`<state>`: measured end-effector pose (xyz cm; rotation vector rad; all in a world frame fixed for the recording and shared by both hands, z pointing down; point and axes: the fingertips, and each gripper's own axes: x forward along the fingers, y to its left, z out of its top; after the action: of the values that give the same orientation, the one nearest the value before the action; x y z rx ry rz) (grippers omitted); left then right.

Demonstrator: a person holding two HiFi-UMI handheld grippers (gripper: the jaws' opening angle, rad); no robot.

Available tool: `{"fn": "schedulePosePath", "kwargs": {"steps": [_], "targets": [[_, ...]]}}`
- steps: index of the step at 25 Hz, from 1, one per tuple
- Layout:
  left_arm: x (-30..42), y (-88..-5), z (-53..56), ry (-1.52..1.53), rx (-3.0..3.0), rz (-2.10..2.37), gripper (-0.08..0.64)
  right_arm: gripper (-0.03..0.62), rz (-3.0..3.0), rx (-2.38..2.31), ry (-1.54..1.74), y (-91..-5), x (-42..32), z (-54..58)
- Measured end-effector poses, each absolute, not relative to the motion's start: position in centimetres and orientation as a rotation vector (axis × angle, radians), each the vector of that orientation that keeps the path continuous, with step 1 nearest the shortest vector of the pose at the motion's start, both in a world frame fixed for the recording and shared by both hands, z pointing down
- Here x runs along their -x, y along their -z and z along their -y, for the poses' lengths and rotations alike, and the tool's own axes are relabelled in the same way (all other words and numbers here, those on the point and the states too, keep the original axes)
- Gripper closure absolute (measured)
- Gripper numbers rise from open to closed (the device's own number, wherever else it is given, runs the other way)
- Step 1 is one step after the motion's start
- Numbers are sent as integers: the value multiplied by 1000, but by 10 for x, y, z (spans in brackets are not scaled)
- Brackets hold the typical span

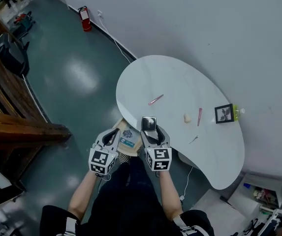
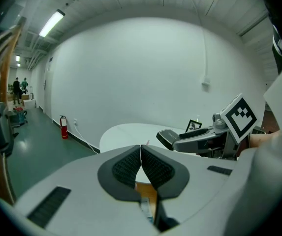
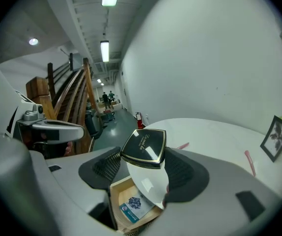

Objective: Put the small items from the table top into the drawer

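R tongs (image 3: 145,161) are clamped on a black compact case (image 3: 144,148) w/ gold trim, pads on two opposite side edges. The case hangs in the air at the near rim of the white table (image 1: 180,77), roughly over the open wooden drawer (image 3: 112,195). A blue-printed card (image 3: 132,204) already lies inside. L tongs (image 2: 141,163) are pressed together w/ nothing between them, idle just beside the R.

Risks, as I judge them:
- The case is glossy and the hold is on thin edges only, so it could pivot or slip out, esp. w/ a quick tilt.
- The drawer sits partly under the table rim. Letting go too far fwd would drop the case on the table or clip the rim. Too far back and it goes to the floor.
- A drop from height could pop the lid, so lower it first.

Orientation: the case is squarish w/ rounded corners, so no clear long axis. The lid face is tipped up toward the R tongs' camera.

Other items are well apart on the table: a pink pen (image 1: 155,100) and a small picture frame (image 1: 224,113).
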<state>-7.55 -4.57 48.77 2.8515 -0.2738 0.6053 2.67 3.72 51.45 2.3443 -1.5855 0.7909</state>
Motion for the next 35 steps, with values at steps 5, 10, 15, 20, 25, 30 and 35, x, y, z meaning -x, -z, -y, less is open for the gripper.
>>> {"fn": "schedulePosePath", "kwargs": {"steps": [5, 10, 15, 20, 25, 30, 35], "targets": [[112, -487, 54, -578, -2833, 372, 540, 296, 1678, -2254, -770, -515, 13, -20], [139, -490, 60, -569, -2806, 457, 540, 296, 1755, -2170, -741, -515, 40, -5], [151, -504, 68, -584, -2771, 524, 540, 296, 1830, -2070, -759, -533, 54, 8], [165, -529, 75, -588, -2709, 614, 540, 296, 1876, -1934, -769, -571, 67, 16], [176, -561, 69, -625, -2642, 665, 540, 296, 1927, -1795, -799, -606, 83, 13], [180, -596, 57, -649, -2592, 688, 540, 296, 1949, -1693, -828, -643, 95, 2], [182, -628, 45, -651, -2549, 693, 540, 296, 1946, -1620, -877, -683, 99, -11]]}}
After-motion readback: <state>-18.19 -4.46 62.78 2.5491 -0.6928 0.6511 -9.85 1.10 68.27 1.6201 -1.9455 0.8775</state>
